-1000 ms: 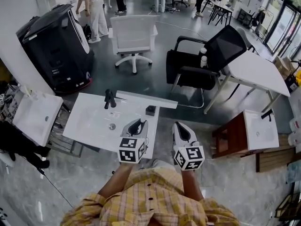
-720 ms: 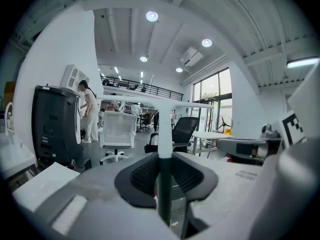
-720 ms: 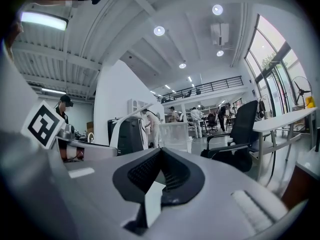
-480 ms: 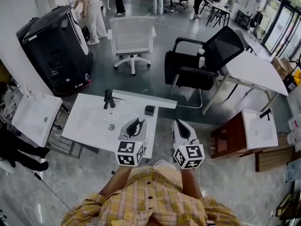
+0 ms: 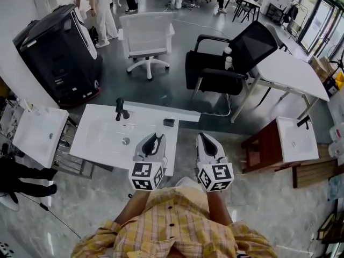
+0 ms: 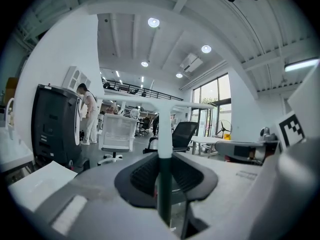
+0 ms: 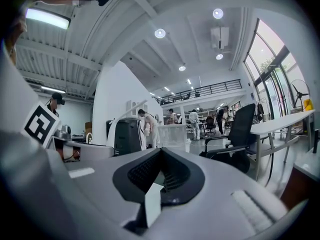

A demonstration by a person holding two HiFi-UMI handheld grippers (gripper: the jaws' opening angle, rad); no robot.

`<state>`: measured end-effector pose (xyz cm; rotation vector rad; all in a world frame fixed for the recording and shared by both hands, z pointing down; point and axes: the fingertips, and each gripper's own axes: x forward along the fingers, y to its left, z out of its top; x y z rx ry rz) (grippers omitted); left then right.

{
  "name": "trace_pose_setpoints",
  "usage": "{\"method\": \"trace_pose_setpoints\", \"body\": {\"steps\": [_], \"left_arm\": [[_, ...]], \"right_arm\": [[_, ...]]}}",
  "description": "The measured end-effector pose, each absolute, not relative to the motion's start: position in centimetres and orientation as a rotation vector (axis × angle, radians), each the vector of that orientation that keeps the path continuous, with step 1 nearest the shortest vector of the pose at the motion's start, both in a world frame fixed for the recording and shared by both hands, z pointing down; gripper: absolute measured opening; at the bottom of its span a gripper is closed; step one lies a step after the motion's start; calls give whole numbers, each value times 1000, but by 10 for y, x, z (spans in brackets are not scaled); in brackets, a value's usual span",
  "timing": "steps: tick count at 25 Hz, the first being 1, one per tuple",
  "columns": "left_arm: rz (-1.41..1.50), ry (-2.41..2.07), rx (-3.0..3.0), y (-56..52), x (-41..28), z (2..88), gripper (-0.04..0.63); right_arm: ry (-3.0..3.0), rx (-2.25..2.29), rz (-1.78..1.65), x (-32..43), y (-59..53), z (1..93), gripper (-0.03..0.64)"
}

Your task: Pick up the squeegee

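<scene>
The squeegee has a long white blade [image 5: 161, 110] and a handle that is white near the blade and dark green toward the grip. My left gripper [image 5: 156, 137] is shut on that handle and holds it roughly level over the white sink top [image 5: 97, 138]. The blade lies crosswise beyond the jaw tips. In the left gripper view the handle [image 6: 164, 184] rises out of the left gripper [image 6: 165, 159] to the blade [image 6: 160, 105]. My right gripper [image 5: 202, 137] hovers beside it, off the sink's right edge, with jaw tips together. The right gripper [image 7: 160, 151] has a small white tab in its hollow.
On the sink top stand a black faucet [image 5: 119, 109] and a small black block [image 5: 169, 122]. Beyond are a black office chair [image 5: 236, 58], a white chair [image 5: 146, 36], a black machine [image 5: 59, 52] and a white table [image 5: 293, 74]. Other sinks sit left [image 5: 37, 133] and right [image 5: 293, 141].
The whole scene has slid slightly up and left in the head view. Both grippers keep their places, and the left keeps its hold on the squeegee.
</scene>
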<state>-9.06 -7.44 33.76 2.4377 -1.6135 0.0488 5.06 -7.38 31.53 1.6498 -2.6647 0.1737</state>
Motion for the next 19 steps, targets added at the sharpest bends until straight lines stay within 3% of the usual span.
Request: {"method": "trace_pose_setpoints", "body": {"steps": [19], "left_arm": [[75, -1609, 2483, -69, -85, 339, 89]], "right_arm": [[-2699, 1637, 158, 50, -69, 317, -3]]}}
